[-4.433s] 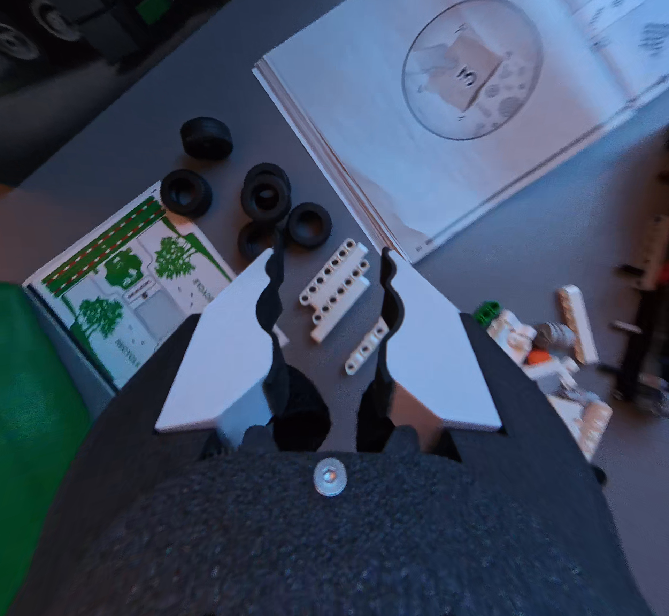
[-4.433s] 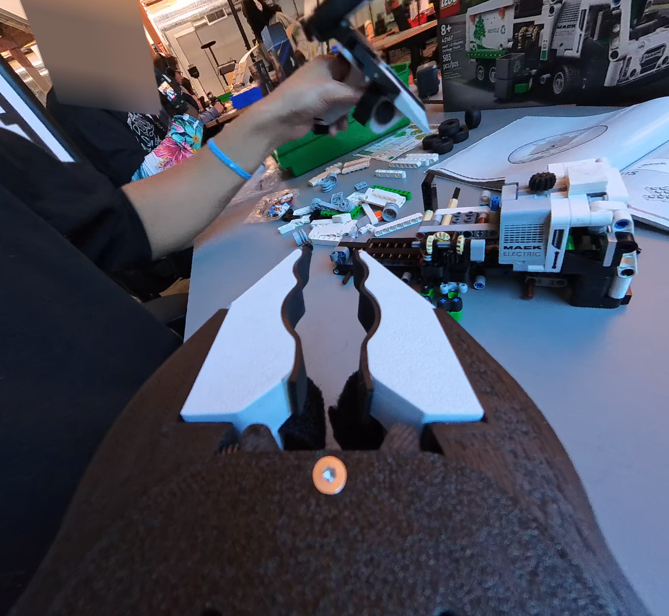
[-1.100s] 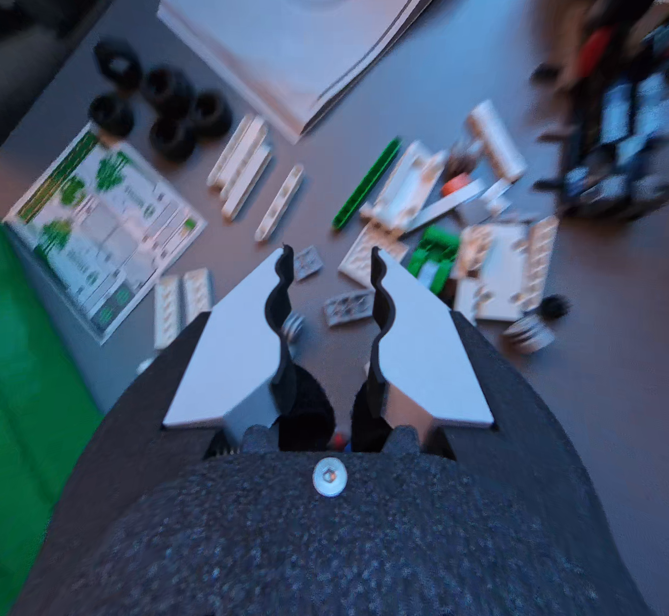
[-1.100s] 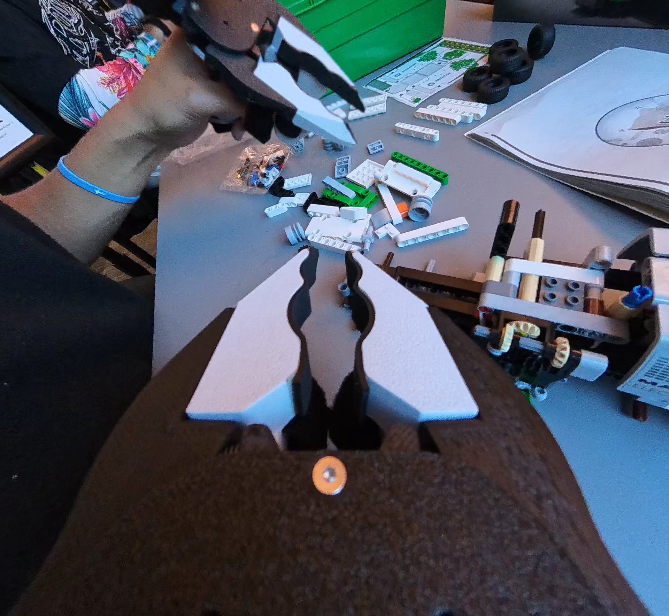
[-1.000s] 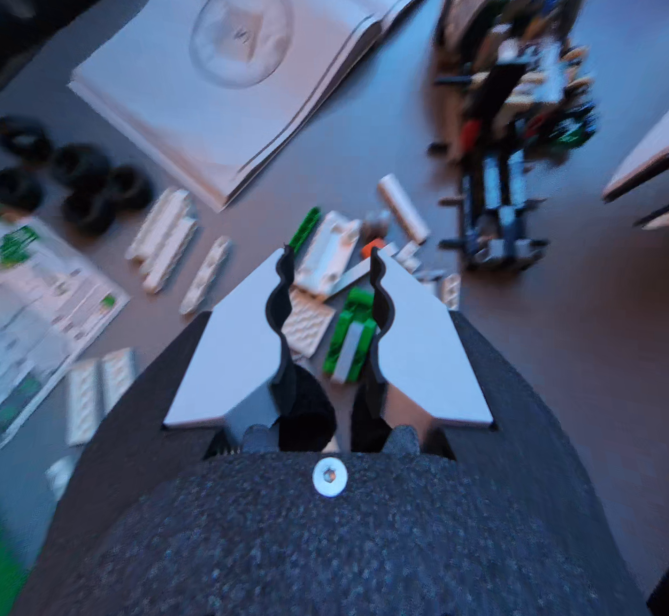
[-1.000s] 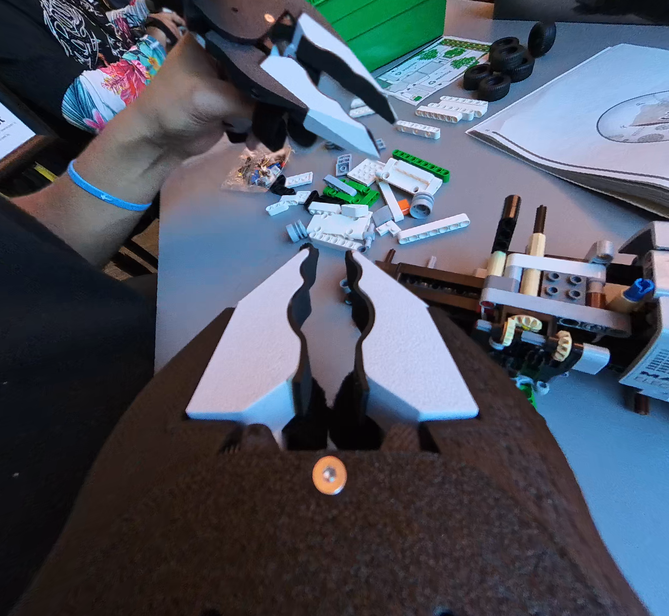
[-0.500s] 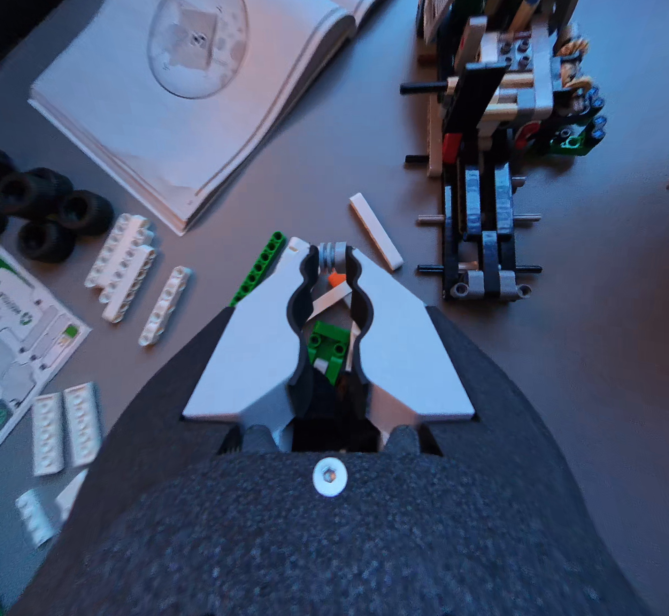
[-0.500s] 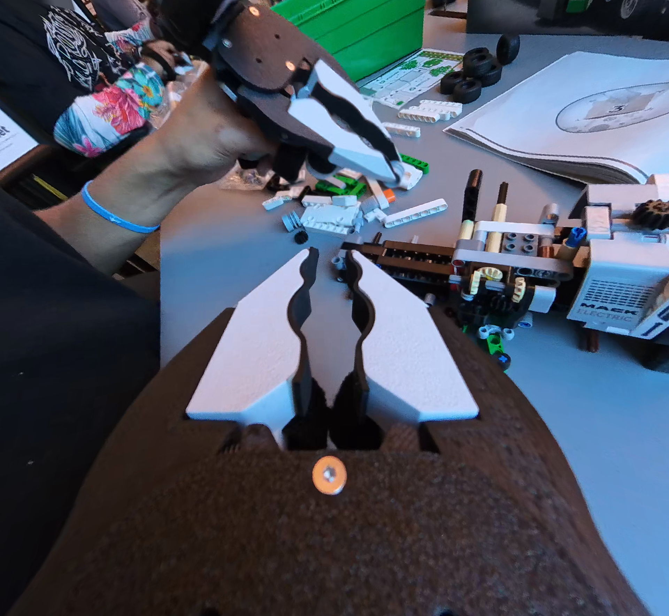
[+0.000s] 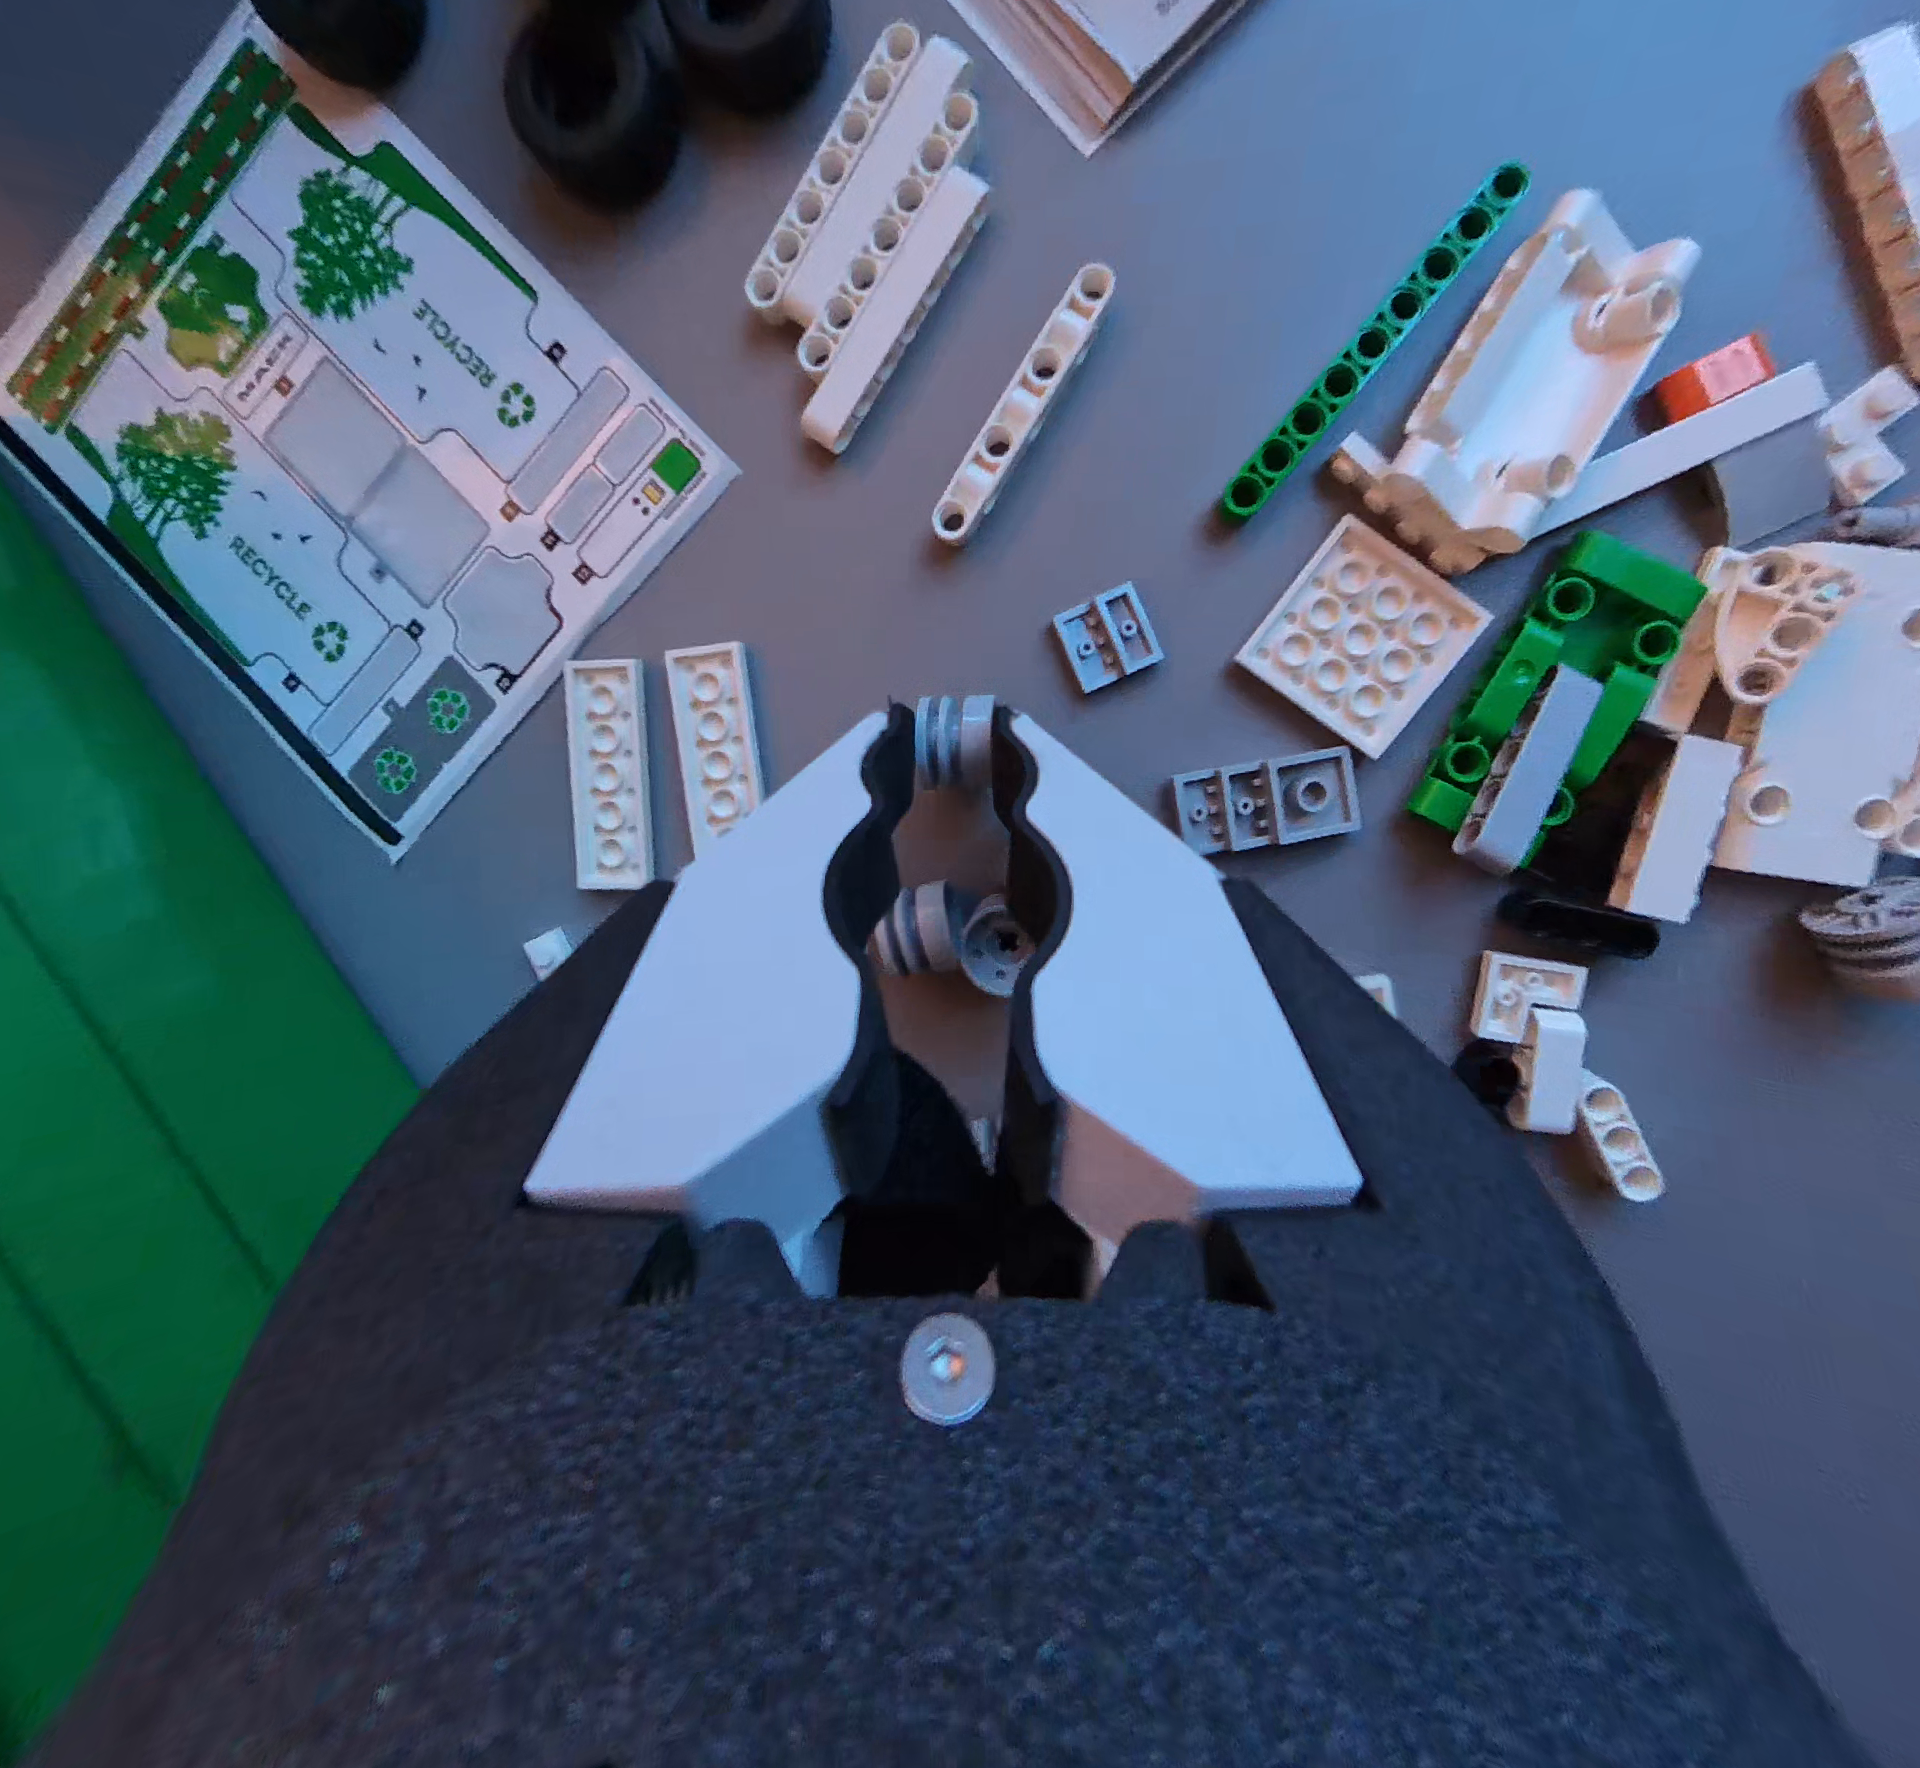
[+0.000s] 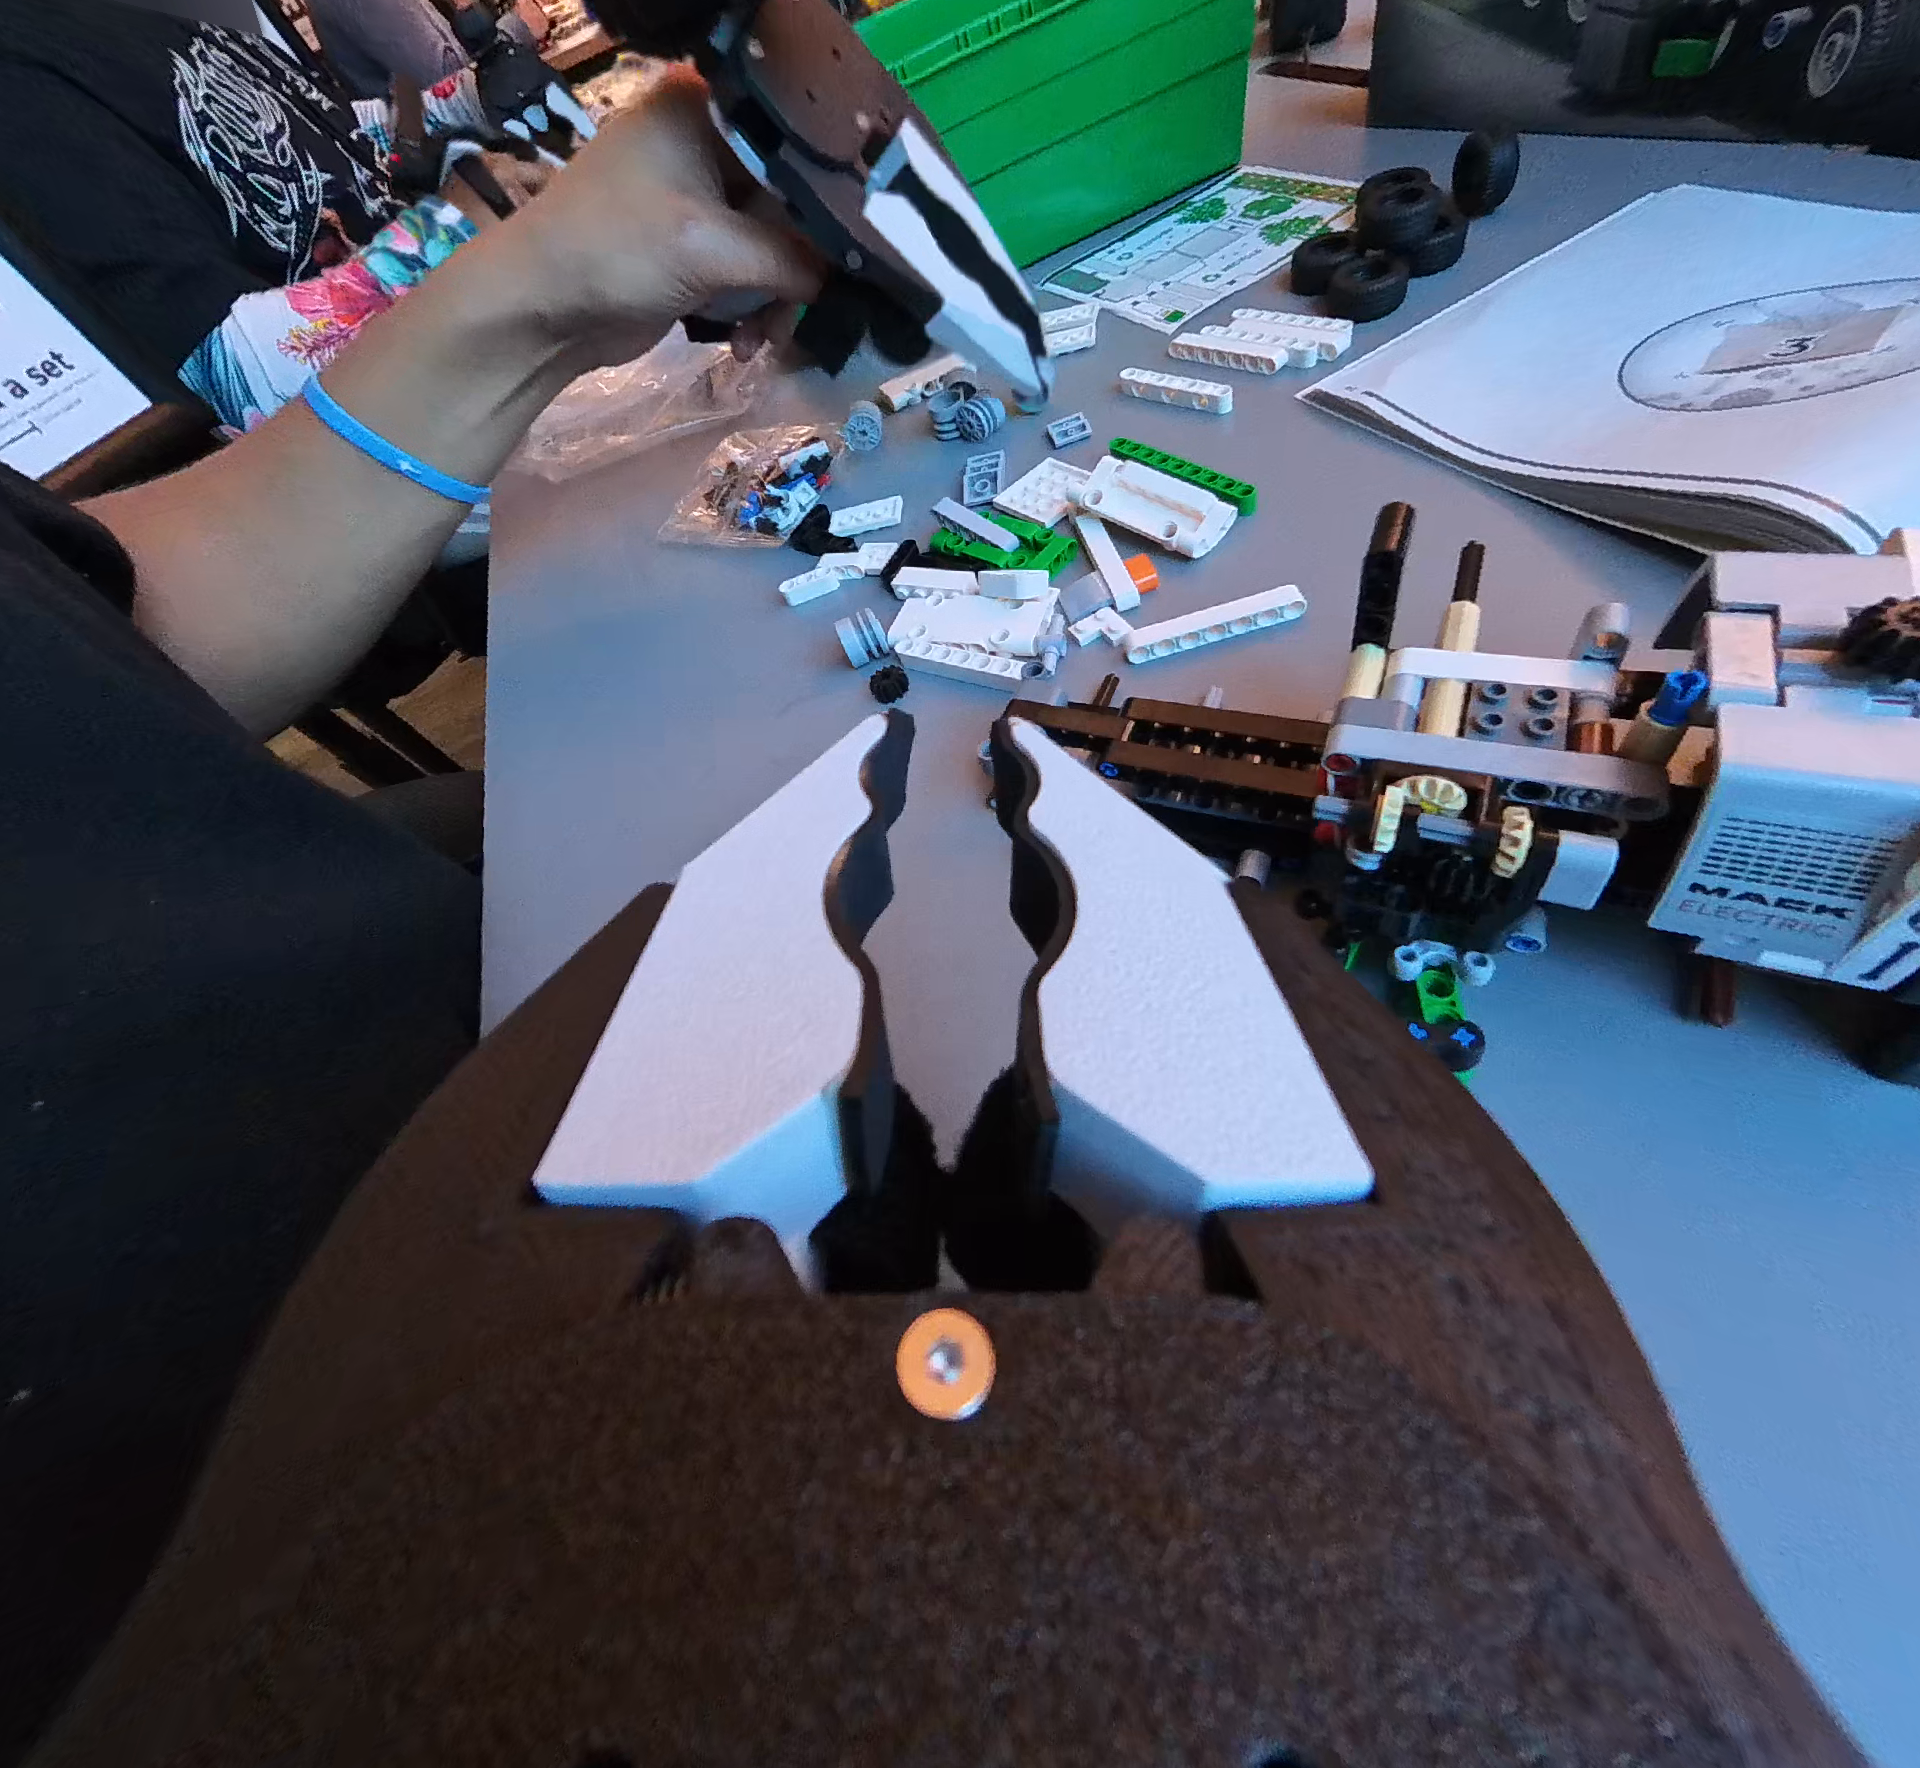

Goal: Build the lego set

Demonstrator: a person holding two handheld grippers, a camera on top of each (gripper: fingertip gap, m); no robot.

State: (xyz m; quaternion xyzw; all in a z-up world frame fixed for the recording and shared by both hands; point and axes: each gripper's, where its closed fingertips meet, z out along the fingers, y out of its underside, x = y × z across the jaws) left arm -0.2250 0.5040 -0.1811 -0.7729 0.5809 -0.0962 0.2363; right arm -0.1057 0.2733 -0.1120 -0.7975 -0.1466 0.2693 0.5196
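While my left gripper (image 9: 951,716) pinches a grey wheel hub (image 9: 954,742) at its tips, my right gripper (image 10: 948,731) idles parted, empty. Truck chassis (image 10: 1475,783) at 3 o'clock is partly built; loose parts pile (image 10: 1023,565) and tyres (image 10: 1387,238) at 12 remain.

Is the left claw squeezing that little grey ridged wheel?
Touching. The left wrist view shows the left gripper's fingertips pressed against both sides of the small grey ridged wheel.

Left gripper (image 9: 954,729) is tilted nose-down, jaws pinched on something small at the tips. Right gripper (image 10: 951,736) sits level, jaws parted with nothing between them.
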